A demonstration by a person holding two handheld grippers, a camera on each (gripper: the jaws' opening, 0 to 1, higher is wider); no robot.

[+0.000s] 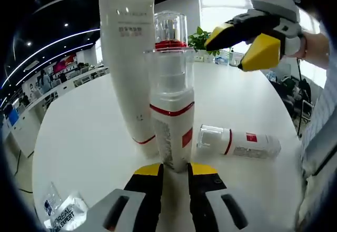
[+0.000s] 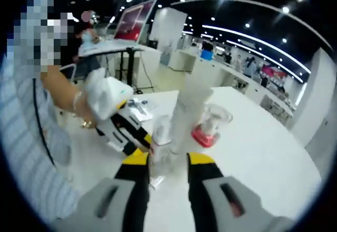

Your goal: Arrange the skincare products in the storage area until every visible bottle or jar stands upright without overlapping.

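While the left gripper (image 1: 174, 170) sits low over the near edge of the round white worktop (image 1: 79, 132), its jaws stand apart on either side of the base of a clear-capped pump bottle (image 1: 171, 121) with a red band; whether the pads touch it cannot be told. That bottle stands upright. Just behind it, touching or nearly so, a tall white tube (image 1: 129, 58) stands upright on its cap. Behind both, a jar with a clear cap and red collar (image 1: 170, 31) is upright. To the right, apart from the group, a small white bottle with a red ring (image 1: 239, 142) lies on its side on the worktop. A crinkled clear sachet (image 1: 66, 211) lies near the worktop's near-left edge.

Seen in the left gripper view, the right gripper (image 1: 246, 40) hangs above the far right part of the worktop, jaws apart and empty, held by a hand.

From the right gripper view, the right gripper (image 2: 168, 161) has jaws apart, nothing between them touching; the picture is blurred. Beyond them stand the tall white tube (image 2: 189, 111), the pump bottle (image 2: 160, 137) and the red-collared jar (image 2: 208, 127), with the left gripper (image 2: 131, 132) beside the pump bottle.
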